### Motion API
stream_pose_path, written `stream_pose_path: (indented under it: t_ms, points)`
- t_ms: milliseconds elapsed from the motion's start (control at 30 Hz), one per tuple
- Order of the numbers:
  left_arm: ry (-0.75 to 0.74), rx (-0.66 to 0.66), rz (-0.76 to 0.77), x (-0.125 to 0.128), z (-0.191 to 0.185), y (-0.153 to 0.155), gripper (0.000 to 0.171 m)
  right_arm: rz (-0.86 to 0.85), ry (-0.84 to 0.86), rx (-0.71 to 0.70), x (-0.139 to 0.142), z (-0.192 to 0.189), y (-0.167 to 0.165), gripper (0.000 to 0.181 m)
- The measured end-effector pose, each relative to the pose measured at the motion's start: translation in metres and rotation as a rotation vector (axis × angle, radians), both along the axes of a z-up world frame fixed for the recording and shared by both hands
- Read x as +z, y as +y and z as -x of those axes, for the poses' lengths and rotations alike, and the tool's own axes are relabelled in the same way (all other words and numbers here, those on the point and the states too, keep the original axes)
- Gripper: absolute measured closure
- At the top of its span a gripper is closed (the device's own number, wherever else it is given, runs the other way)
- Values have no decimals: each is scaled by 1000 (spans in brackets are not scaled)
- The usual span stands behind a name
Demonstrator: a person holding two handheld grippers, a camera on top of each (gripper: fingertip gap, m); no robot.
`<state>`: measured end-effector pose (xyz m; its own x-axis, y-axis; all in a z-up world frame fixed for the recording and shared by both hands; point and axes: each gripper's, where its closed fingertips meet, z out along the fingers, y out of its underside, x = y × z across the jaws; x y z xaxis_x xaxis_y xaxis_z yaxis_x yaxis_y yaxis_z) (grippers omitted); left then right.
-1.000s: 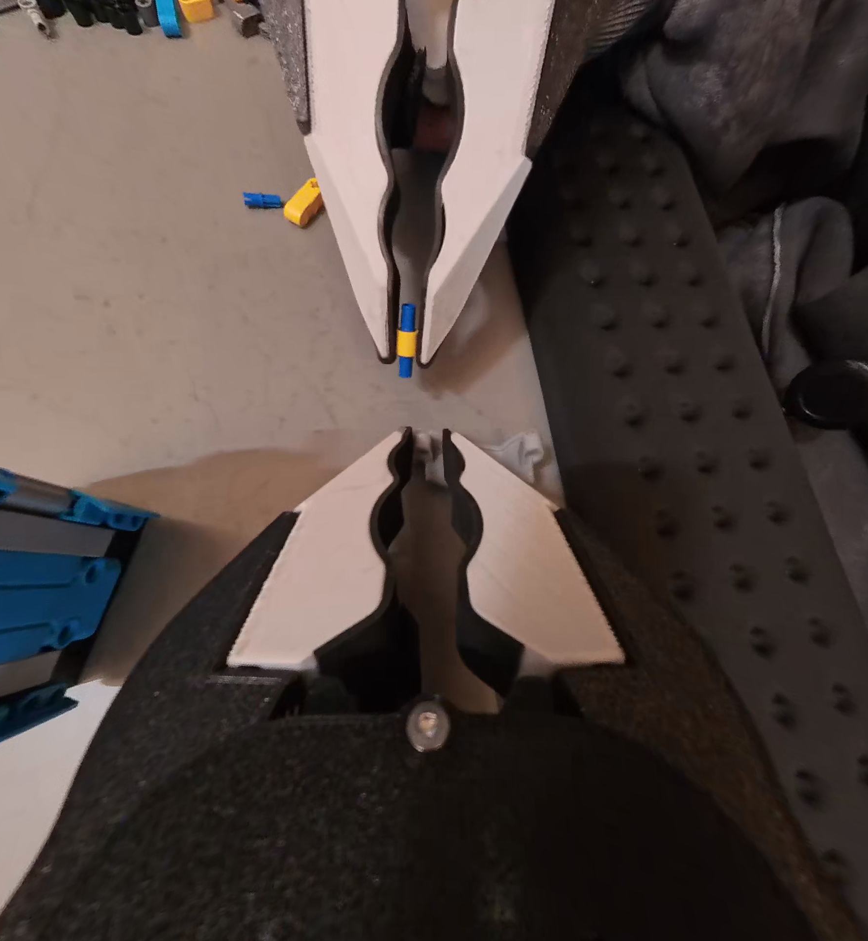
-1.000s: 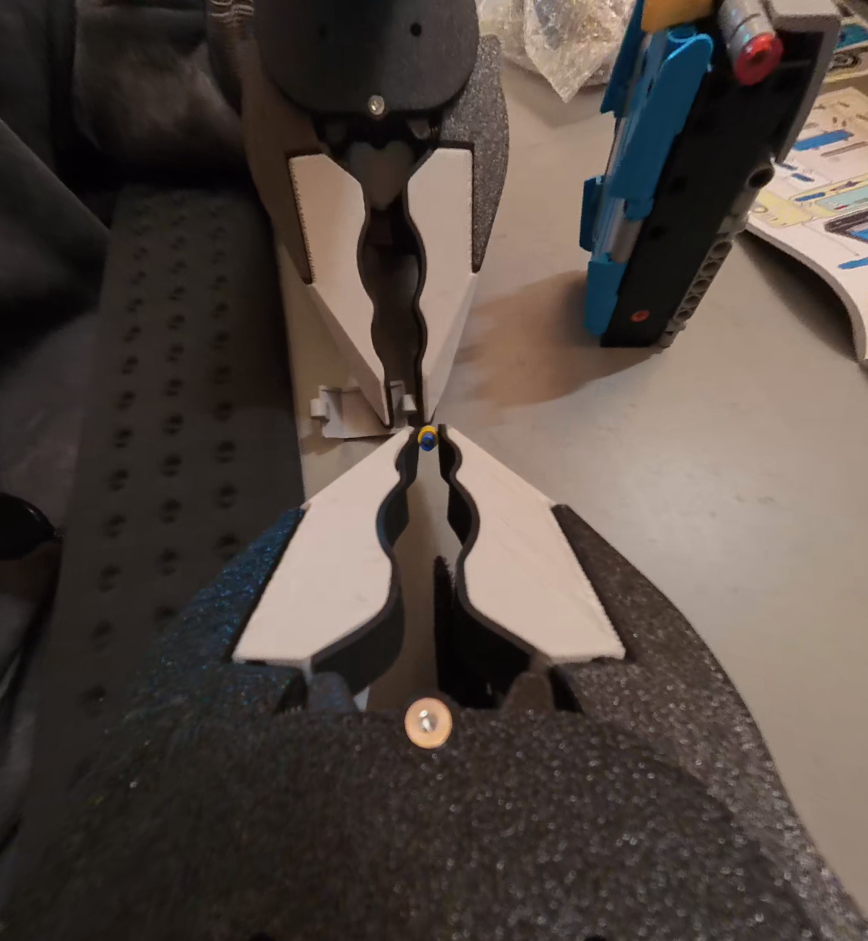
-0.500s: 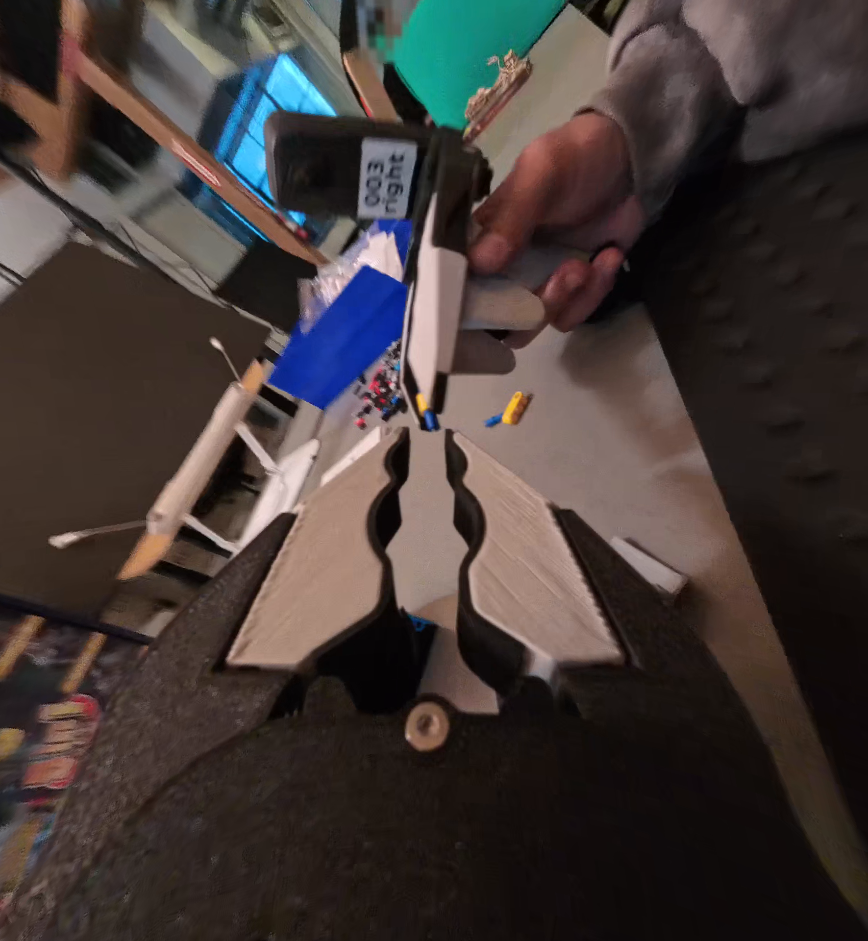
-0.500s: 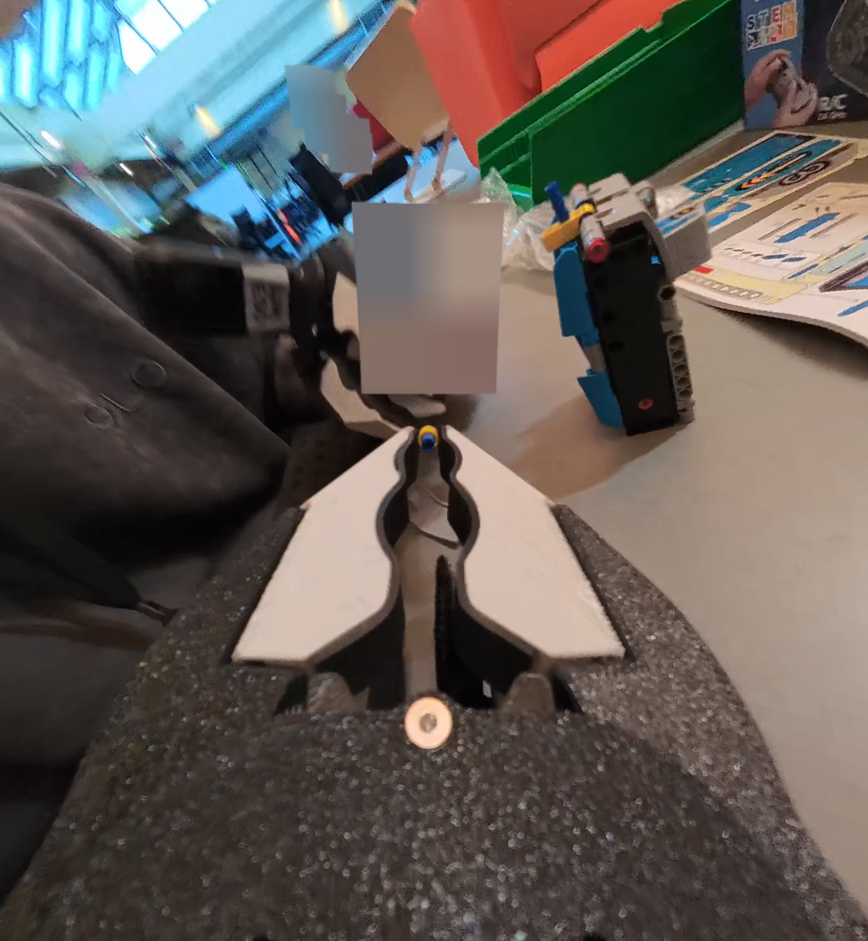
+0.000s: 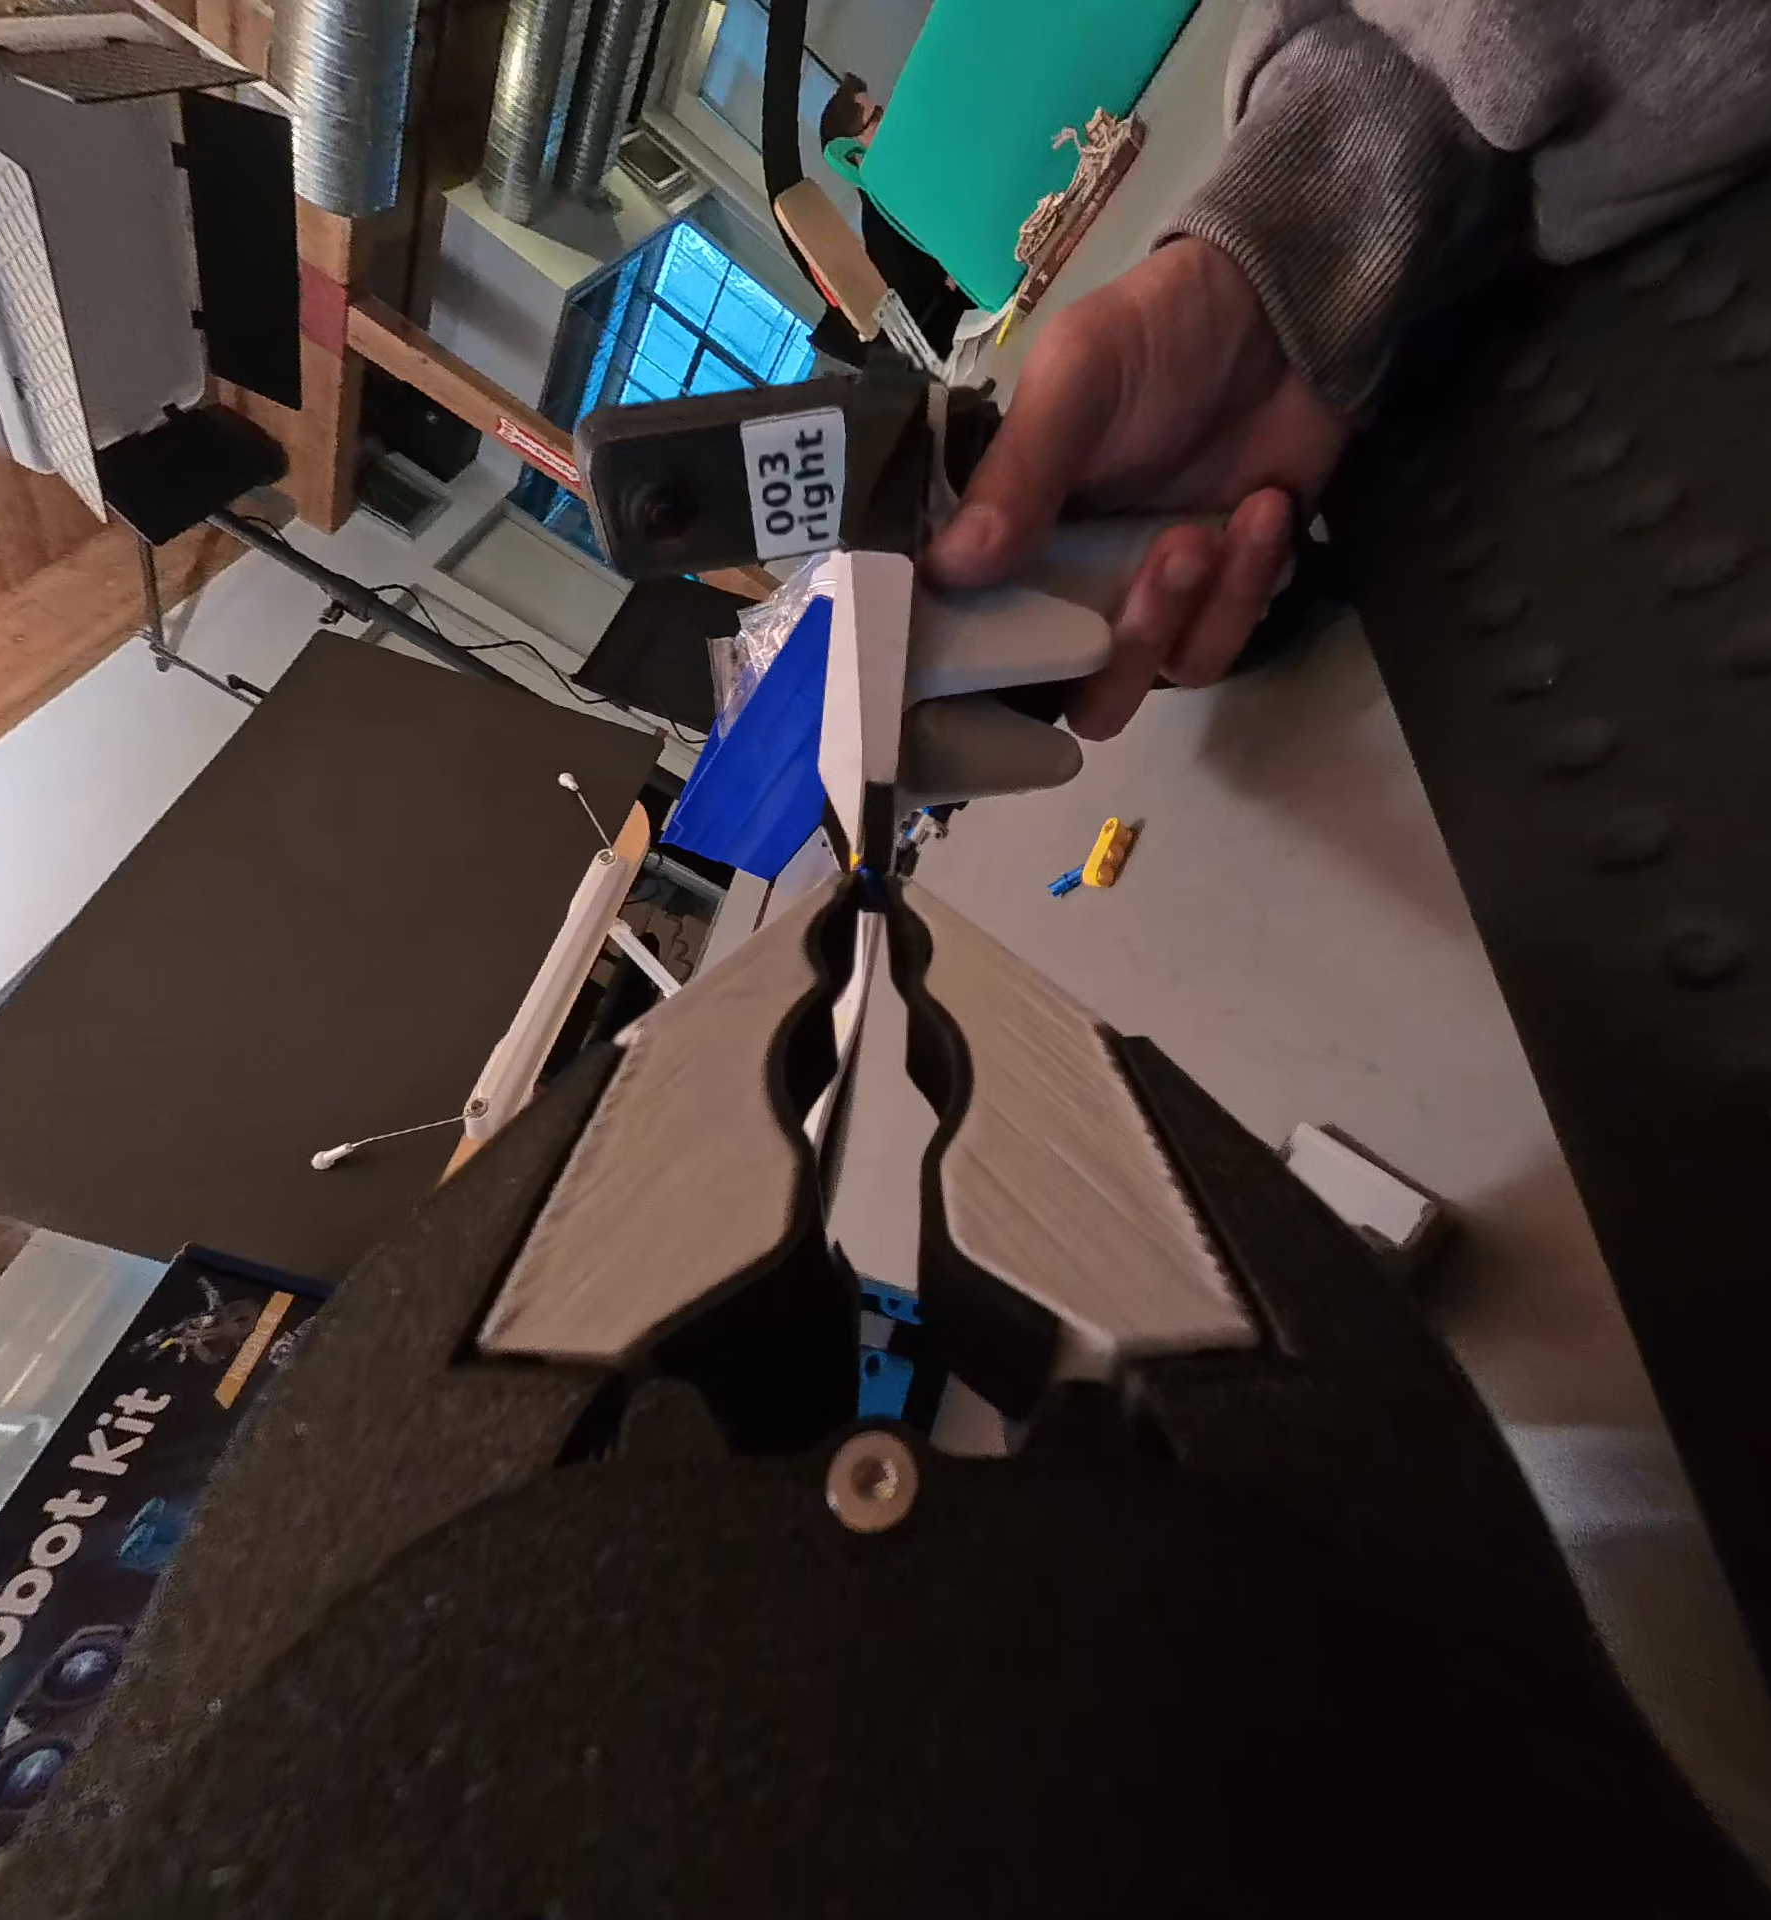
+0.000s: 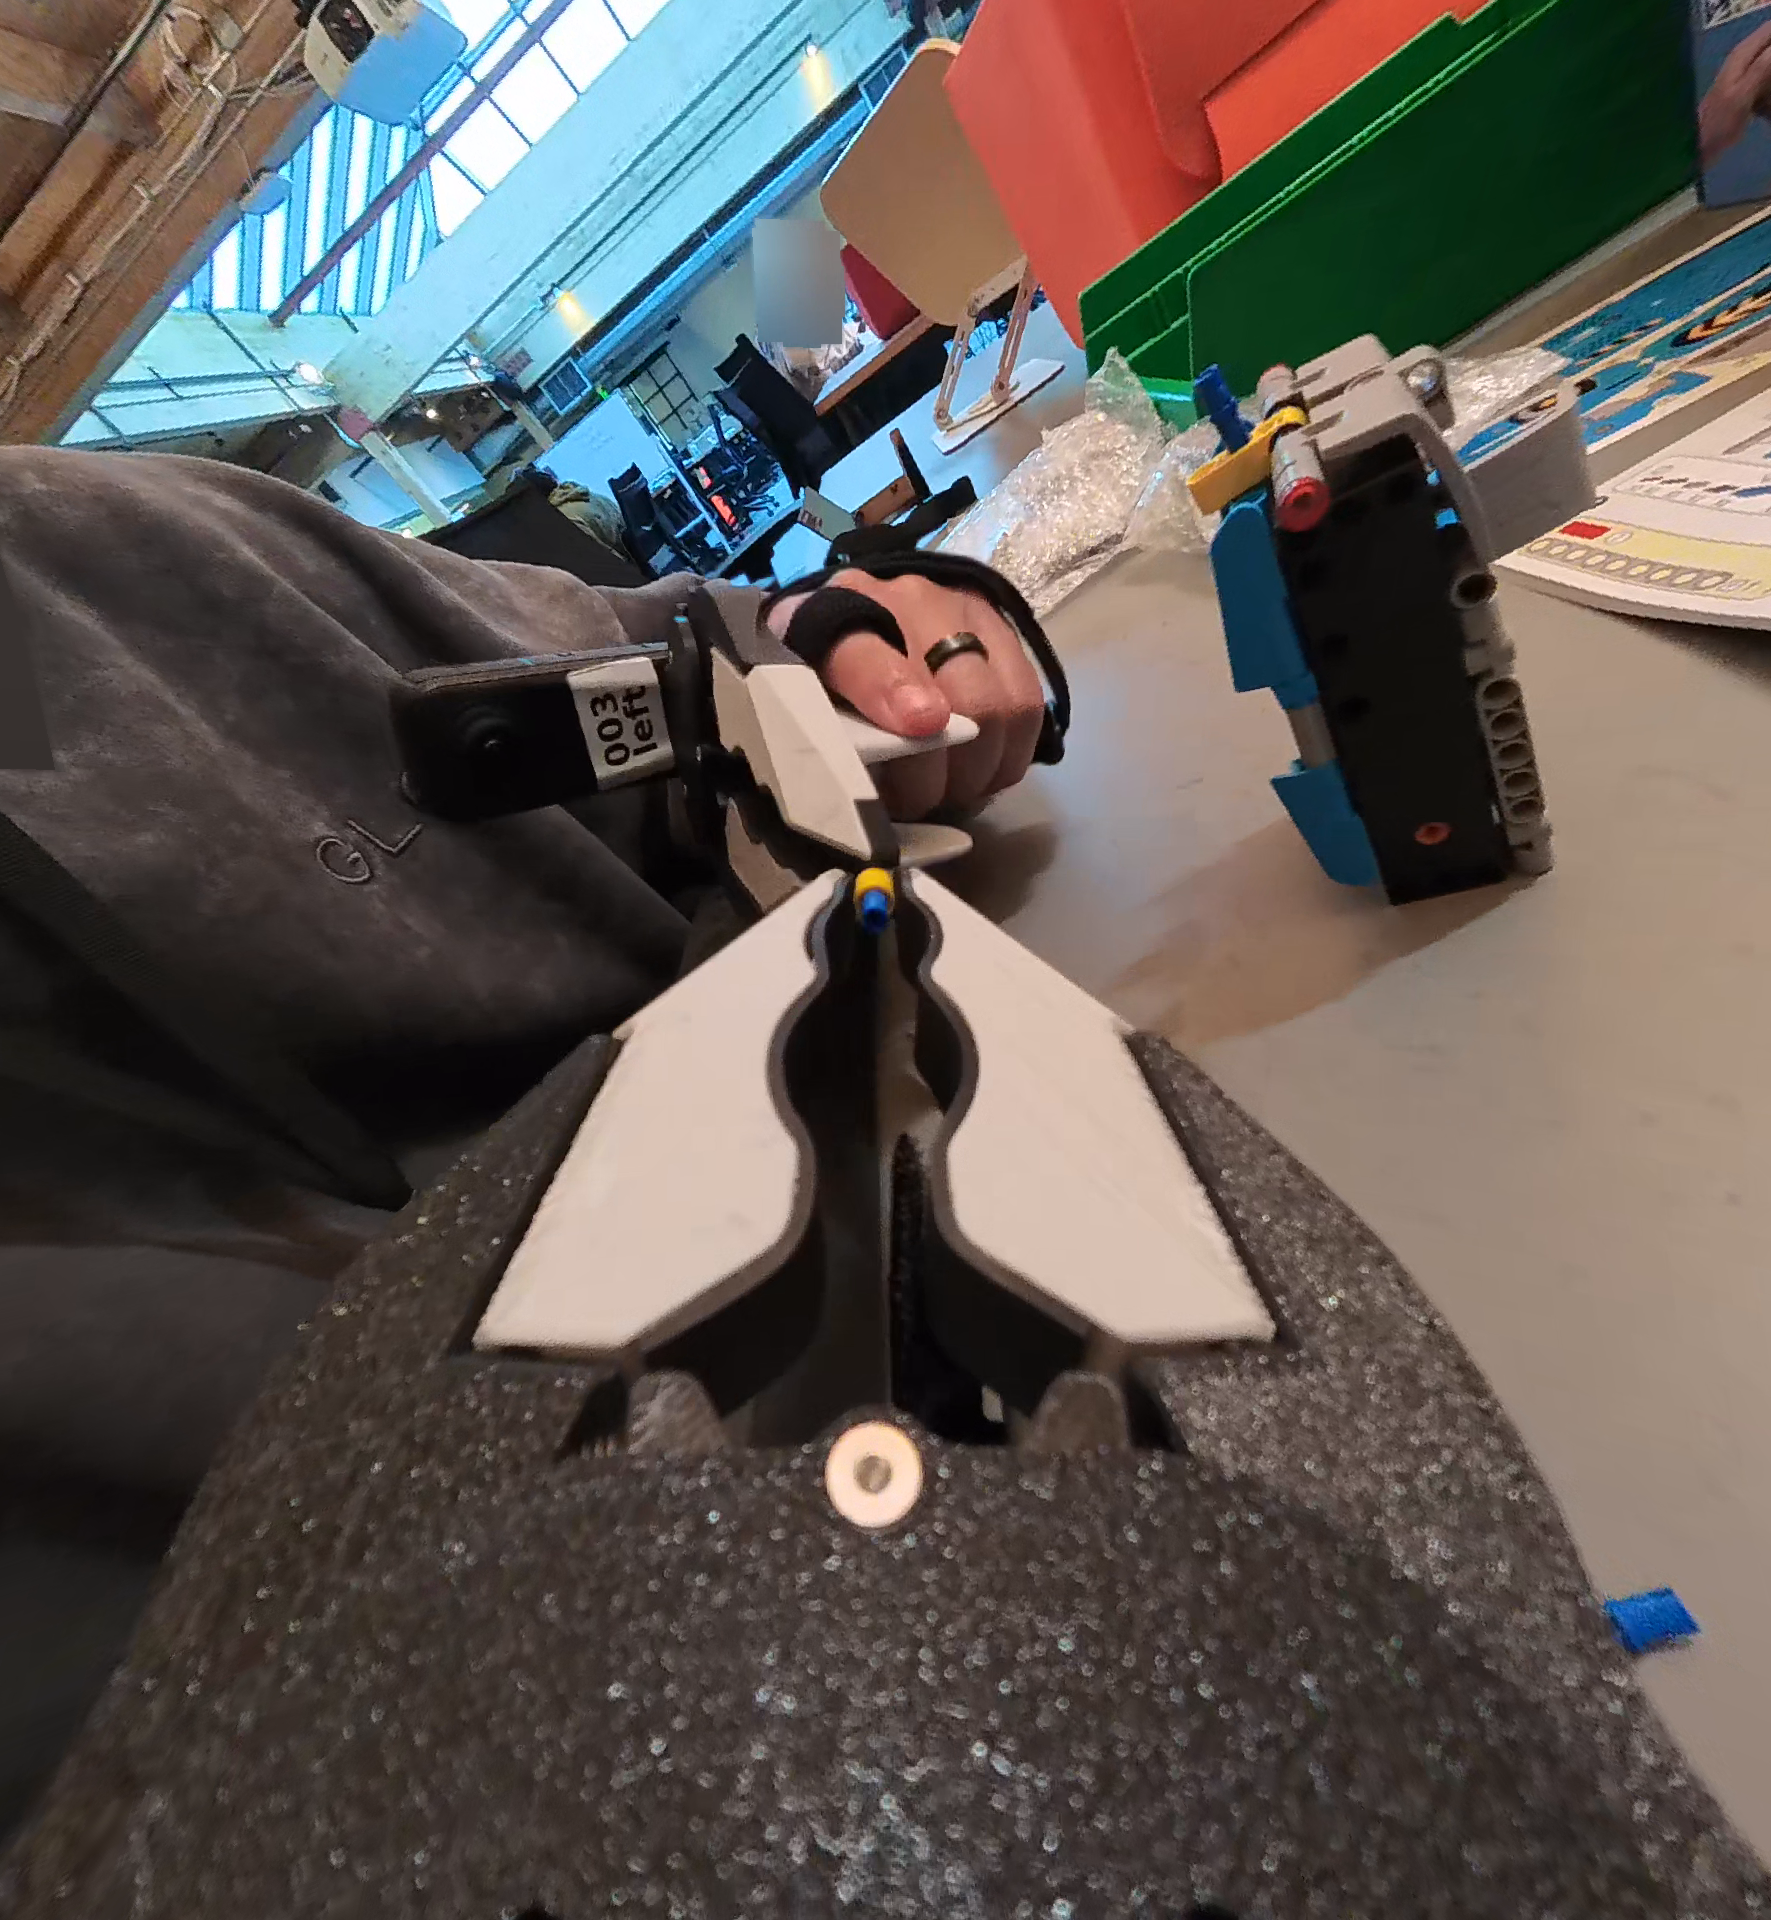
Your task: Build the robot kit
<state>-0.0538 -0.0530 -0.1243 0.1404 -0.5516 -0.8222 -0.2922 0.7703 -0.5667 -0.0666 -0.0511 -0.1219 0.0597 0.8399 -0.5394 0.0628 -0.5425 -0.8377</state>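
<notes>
My right gripper (image 6: 873,896) is shut on a short blue pin with a yellow bush (image 6: 872,891), held just above the grey table (image 6: 1483,1143). My left gripper (image 5: 868,889) meets it tip to tip. Its jaws stand close on the pin's blue far end (image 5: 867,883). In the left wrist view the right gripper (image 5: 865,844) shows side-on, held by a hand (image 5: 1120,436). In the right wrist view the left gripper (image 6: 876,844) shows side-on just past the yellow bush, held by a gloved hand (image 6: 943,686).
A blue and black brick model (image 6: 1380,686) stands on the table at the right, with instruction sheets (image 6: 1712,520) and plastic bags (image 6: 1057,488) behind. A yellow piece (image 5: 1109,847) and a blue pin (image 5: 1065,883) lie loose. A dark dotted mat (image 5: 1639,727) borders the table. A small white part (image 5: 1364,1195) lies near it. Less than 4 cm separates the two grippers' tips. The yellow piece (image 5: 1109,847) is about equally far from each gripper, around 12 cm.
Both grippers have tilted up from looking down at the table to nearly level. The left gripper has closed in on the pin that the right one holds, and its jaw gap has narrowed.
</notes>
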Motion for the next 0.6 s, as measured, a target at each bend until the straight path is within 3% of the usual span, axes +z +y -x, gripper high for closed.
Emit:
stream_pose_path:
  t_ms: [467, 533, 600]
  points:
    - [13, 5, 6, -1, 2, 2, 168, 18, 5, -11, 0, -2, 3, 174]
    - [45, -12, 53, -8, 2, 4, 166, 10, -26, -21, -5, -2, 4, 174]
    - [117, -60, 219, -19, 7, 7, 164, -19, -81, -56, -12, -5, 9, 174]
